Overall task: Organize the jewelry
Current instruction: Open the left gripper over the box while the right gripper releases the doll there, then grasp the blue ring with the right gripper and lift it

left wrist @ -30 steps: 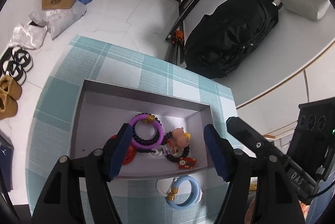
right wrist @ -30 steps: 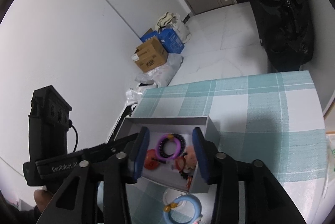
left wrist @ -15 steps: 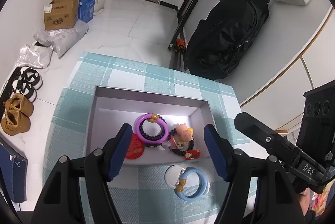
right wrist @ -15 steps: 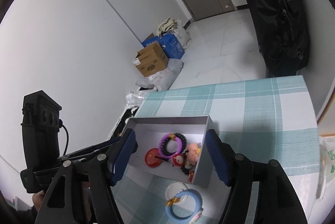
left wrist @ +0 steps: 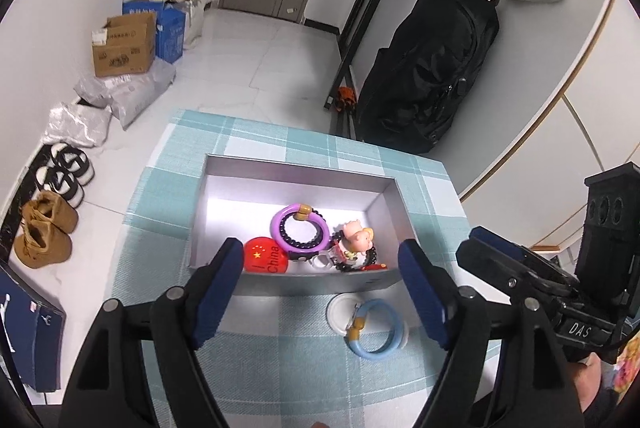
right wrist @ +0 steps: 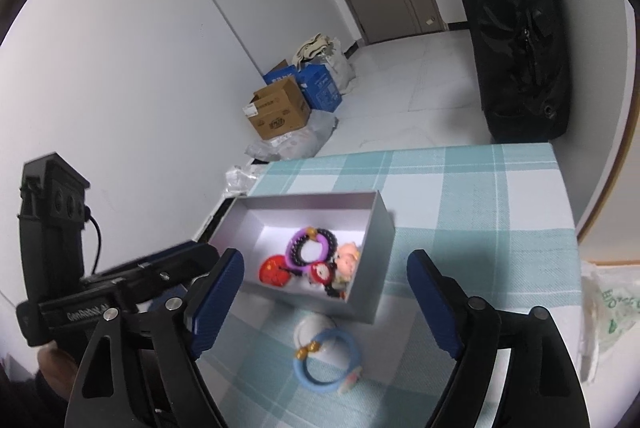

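A grey open box (left wrist: 224, 187) (right wrist: 376, 292) sits on the teal checked tablecloth. In it lie a purple bracelet (left wrist: 300, 230) (right wrist: 310, 248), a red round badge (left wrist: 266, 256) (right wrist: 274, 270), a pink pig charm (left wrist: 358, 238) (right wrist: 347, 258) and dark beads. A light blue bracelet (left wrist: 374, 328) (right wrist: 326, 360) lies on a white disc (left wrist: 340, 310) (right wrist: 308, 330) on the cloth in front of the box. My left gripper (left wrist: 320, 290) is open and empty, above the box's near wall. My right gripper (right wrist: 322, 302) is open and empty, above the blue bracelet.
The table edge (left wrist: 452, 195) is just right of the box. The floor beyond holds cardboard boxes (left wrist: 124, 45), shoes (left wrist: 44, 232) and a black bag (left wrist: 432, 75). A plastic bag (right wrist: 604, 320) lies at the right of the table.
Both grippers have pulled back and up from the box, so more of the table shows. The right gripper's jaws have opened wider. The jewelry has not moved.
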A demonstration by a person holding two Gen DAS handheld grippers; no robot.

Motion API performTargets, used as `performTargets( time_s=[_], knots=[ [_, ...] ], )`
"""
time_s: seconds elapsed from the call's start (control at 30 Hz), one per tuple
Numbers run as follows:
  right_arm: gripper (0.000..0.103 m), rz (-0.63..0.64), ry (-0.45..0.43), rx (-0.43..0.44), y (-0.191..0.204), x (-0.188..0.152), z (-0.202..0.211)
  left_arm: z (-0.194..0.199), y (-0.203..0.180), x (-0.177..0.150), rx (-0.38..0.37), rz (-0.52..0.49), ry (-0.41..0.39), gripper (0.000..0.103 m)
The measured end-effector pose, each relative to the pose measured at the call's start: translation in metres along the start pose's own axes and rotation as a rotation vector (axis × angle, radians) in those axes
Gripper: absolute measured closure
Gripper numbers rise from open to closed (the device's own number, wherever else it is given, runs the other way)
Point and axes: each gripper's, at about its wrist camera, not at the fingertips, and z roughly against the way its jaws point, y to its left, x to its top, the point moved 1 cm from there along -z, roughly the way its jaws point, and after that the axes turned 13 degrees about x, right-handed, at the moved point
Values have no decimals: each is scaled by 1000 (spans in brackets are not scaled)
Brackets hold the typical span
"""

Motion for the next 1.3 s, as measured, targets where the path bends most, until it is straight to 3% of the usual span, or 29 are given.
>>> performTargets(
  time_s=[0.47, 0.73, 1.3],
  knots=[
    [15, 72, 118, -73, 7, -36, 0, 8, 5, -24, 54, -21, 4, 26],
    [14, 141, 257, -119, 12, -57, -28, 9, 22, -26, 106, 23, 19, 26],
    [17, 245, 378, -194, 20, -75, -73, 9, 41, -30, 130, 47, 39, 26]
  ],
)
